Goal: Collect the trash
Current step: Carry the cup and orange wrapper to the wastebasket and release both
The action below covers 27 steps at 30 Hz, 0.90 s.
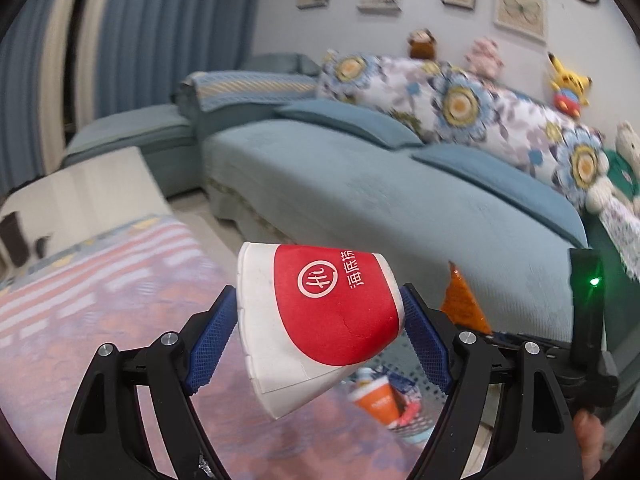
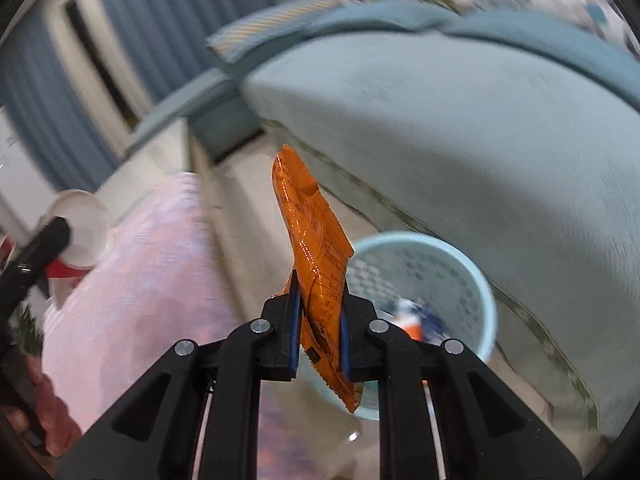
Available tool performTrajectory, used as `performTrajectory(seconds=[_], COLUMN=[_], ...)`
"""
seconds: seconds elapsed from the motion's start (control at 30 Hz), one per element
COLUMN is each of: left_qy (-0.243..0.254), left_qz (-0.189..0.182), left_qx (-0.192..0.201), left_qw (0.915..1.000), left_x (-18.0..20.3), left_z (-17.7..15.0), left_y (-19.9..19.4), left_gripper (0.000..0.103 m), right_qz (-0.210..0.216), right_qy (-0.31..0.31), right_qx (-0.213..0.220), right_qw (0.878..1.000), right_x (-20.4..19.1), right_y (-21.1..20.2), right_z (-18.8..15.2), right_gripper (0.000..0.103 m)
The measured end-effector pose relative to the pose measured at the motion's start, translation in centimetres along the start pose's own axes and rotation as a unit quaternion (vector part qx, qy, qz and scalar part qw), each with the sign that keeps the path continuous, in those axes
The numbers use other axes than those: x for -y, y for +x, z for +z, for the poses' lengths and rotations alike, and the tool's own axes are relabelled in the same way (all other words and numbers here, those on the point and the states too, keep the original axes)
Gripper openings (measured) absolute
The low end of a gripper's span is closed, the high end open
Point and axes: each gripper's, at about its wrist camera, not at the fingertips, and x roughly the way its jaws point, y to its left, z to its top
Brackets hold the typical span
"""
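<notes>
My left gripper (image 1: 320,320) is shut on a red and white paper cup (image 1: 320,320), held on its side in the air. The cup also shows at the left edge of the right wrist view (image 2: 82,232). My right gripper (image 2: 319,312) is shut on an orange snack wrapper (image 2: 316,236) that stands up between its fingers. The wrapper's tip shows in the left wrist view (image 1: 462,300). A light blue mesh waste basket (image 2: 476,280) stands on the floor below the right gripper, with trash inside. It shows under the cup in the left wrist view (image 1: 424,428).
A blue-green sofa (image 1: 380,184) with flowered cushions and plush toys fills the right and back. A pink striped rug (image 1: 100,300) covers the floor on the left. Blue curtains (image 1: 160,40) hang behind. A pale low table (image 1: 80,188) stands at the left.
</notes>
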Motion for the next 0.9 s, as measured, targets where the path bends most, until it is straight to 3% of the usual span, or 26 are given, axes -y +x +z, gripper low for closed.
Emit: performTrajectory(seconds=[0.3, 0.5, 0.63, 0.9], left_qy=[0.004, 0.003, -0.002, -0.016], left_qz=[-0.055, -0.067, -0.062, -0.075], left_qx=[-0.110, -0.163, -0.175, -0.154], left_qw=[0.9924, 0.9844, 0.9826, 0.9851], left_x=[3.7, 4.1, 3.7, 3.0], left_z=[-3.9, -6.2, -6.7, -6.1], left_y=[10.0, 12.8, 13.4, 11.8], left_gripper=[0.078, 0.080, 0.083, 0.084], right_qz=[-0.053, -0.072, -0.080, -0.074], right_qy=[0.087, 0.104, 0.109, 0.113], right_qx=[-0.089, -0.113, -0.113, -0.087], right_qw=[0.991, 0.985, 0.984, 0.987], right_x=[7.3, 9.5, 9.8, 9.8], right_y=[6.4, 8.4, 8.7, 6.8], right_z=[-3.4, -4.6, -4.9, -4.5], right_gripper=[0.016, 0.021, 0.052, 0.052])
